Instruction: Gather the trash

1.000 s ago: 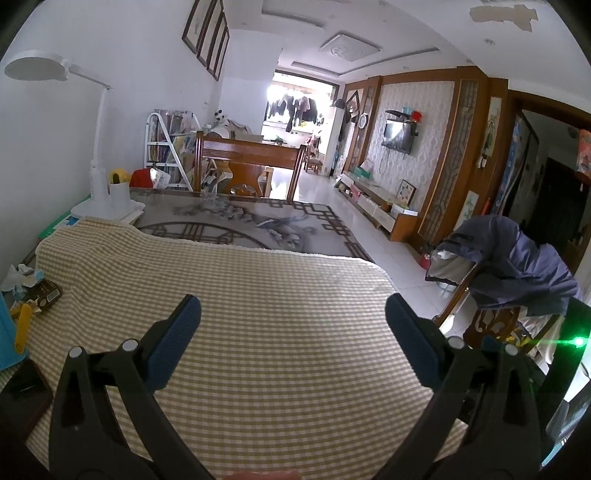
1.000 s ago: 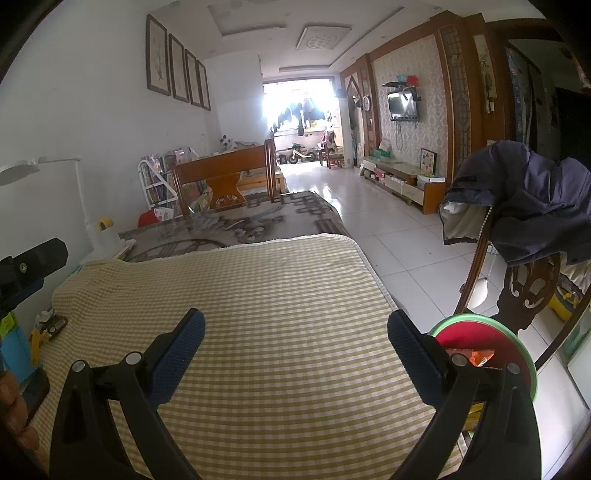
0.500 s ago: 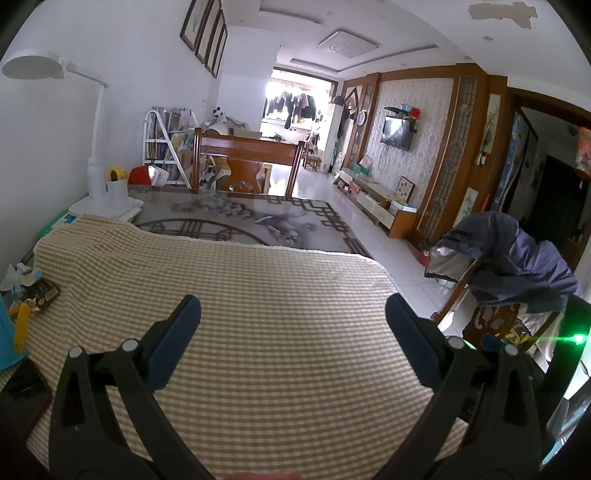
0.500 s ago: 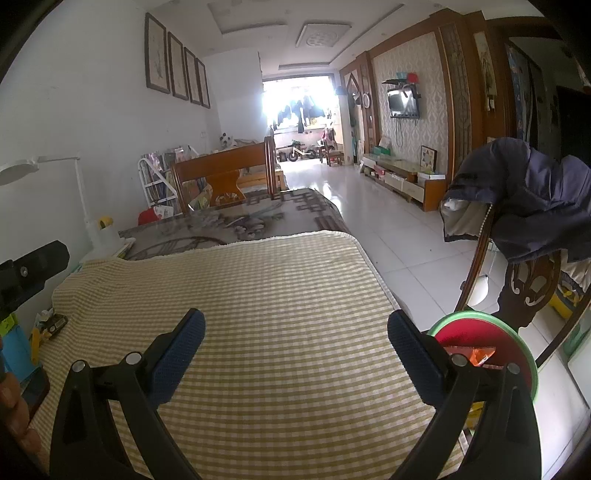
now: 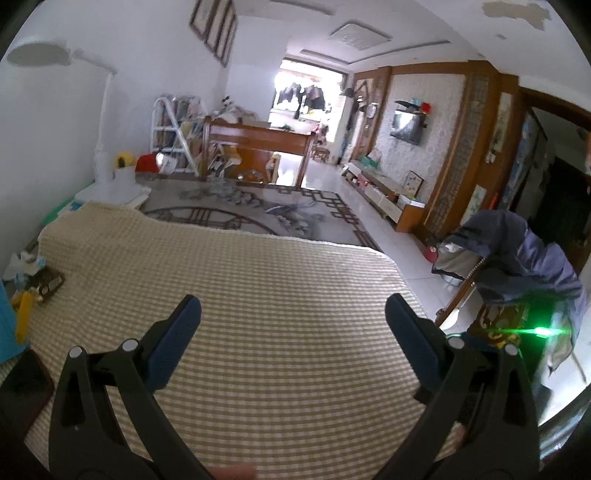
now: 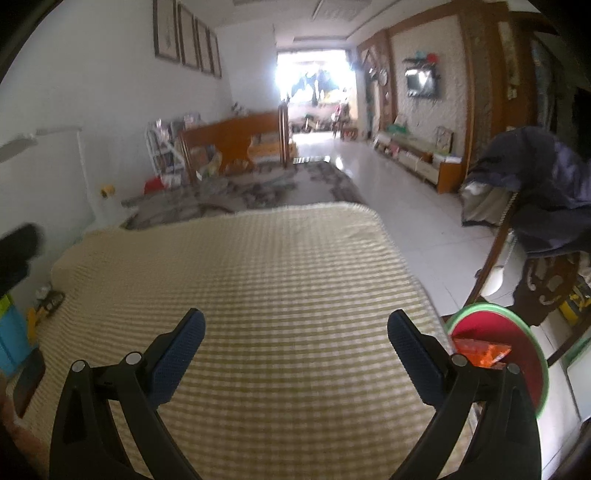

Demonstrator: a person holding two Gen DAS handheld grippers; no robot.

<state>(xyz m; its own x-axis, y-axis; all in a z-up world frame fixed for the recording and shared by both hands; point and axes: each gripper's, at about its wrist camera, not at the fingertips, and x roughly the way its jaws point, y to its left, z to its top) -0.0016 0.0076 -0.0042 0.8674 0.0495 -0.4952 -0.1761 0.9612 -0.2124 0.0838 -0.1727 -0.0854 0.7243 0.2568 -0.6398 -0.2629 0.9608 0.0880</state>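
Bin [image 6: 517, 332] just right of right claw [image 6: 295, 334] — both claws spread wide, empty.

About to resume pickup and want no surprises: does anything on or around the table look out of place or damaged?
A small clutter pile, crumpled white scraps among it, sits at the far-left edge of the checked cloth. A dark jacket is slung loosely over the chair. Ceiling paint is peeling. Both grippers hang open and empty.

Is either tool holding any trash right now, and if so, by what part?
Nothing is held. The left tool and the right tool are both open over the checked cloth.
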